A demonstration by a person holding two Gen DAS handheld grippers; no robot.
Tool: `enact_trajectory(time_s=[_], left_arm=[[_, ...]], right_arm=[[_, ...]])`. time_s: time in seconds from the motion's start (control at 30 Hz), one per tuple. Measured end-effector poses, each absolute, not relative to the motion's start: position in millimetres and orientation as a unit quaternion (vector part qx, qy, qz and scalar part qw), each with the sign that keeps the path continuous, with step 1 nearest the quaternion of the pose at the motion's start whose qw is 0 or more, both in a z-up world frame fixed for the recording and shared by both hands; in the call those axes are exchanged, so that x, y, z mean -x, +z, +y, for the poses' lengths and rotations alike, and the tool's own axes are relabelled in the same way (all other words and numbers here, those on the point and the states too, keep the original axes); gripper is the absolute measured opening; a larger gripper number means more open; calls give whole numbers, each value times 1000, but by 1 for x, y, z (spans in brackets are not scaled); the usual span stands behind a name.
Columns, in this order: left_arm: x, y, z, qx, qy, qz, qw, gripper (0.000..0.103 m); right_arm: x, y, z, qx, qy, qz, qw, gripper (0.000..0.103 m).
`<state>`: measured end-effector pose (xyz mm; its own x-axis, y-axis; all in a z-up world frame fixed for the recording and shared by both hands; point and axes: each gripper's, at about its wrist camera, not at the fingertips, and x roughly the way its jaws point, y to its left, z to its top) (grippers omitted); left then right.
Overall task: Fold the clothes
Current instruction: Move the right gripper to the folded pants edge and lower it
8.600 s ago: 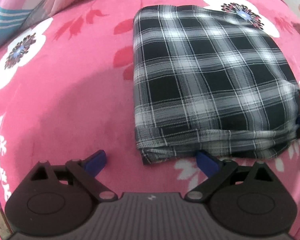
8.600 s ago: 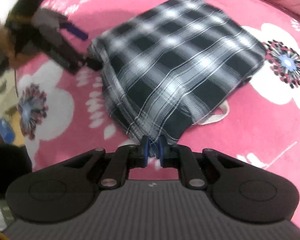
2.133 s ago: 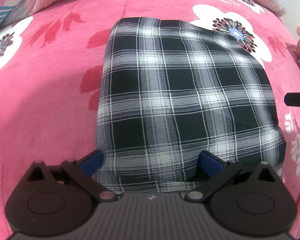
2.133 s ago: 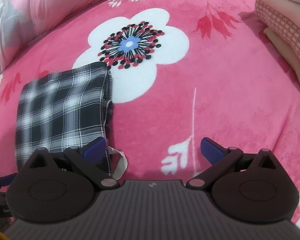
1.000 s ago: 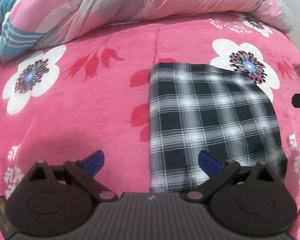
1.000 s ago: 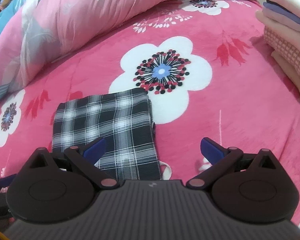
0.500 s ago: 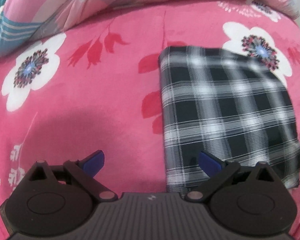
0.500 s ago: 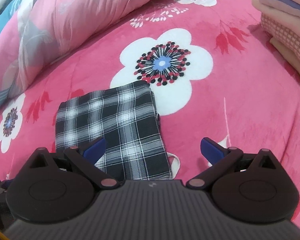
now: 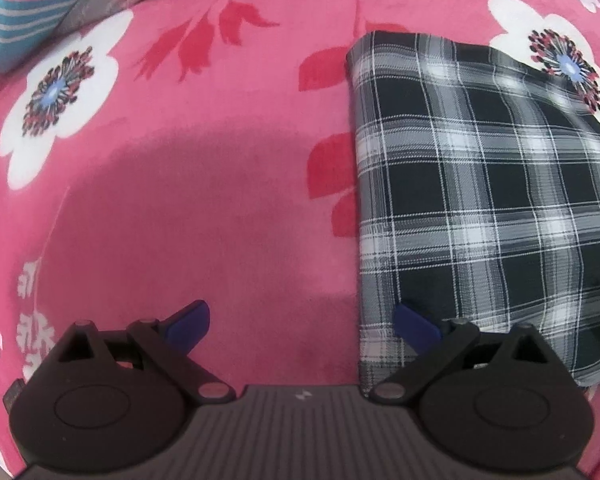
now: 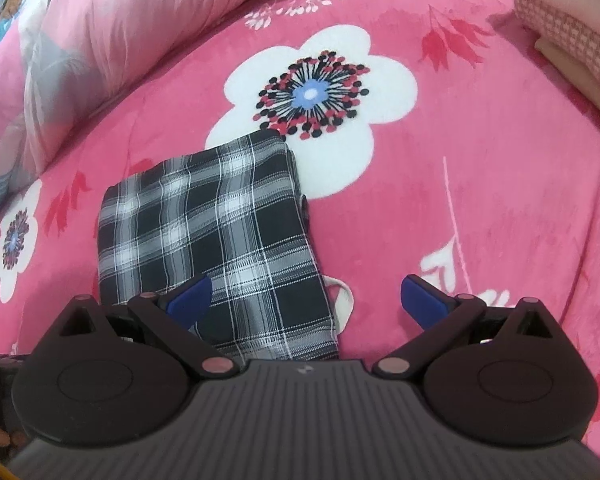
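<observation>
The plaid garment (image 10: 212, 236) lies folded into a neat rectangle, seemingly finished, flanked by the left gripper (image 9: 300, 324) and right gripper (image 10: 306, 296), both spread wide, empty.

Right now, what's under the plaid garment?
The pink floral blanket; the plaid garment covers part of a white flower. A white loop pokes out at its right edge. Anything else beneath is hidden.

Pink flowered bedspread (image 10: 480, 184), folded plaid garment (image 10: 204, 236) flat on it (corner over a white flower), rolled quilt (image 10: 100, 40) beyond garment, stacked clothes (image 10: 572, 32) far right of it.
</observation>
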<state>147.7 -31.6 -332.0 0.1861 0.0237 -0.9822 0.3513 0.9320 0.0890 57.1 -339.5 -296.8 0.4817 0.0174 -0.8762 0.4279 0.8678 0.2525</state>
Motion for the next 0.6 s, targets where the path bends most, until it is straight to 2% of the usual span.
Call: enact_trajectory(time_s=[0.6], left_arm=[[-148,-335,-34,-140,-104,645,744,100]], right_arm=[[-63,-300,-335,-223,-108,497,832,101]])
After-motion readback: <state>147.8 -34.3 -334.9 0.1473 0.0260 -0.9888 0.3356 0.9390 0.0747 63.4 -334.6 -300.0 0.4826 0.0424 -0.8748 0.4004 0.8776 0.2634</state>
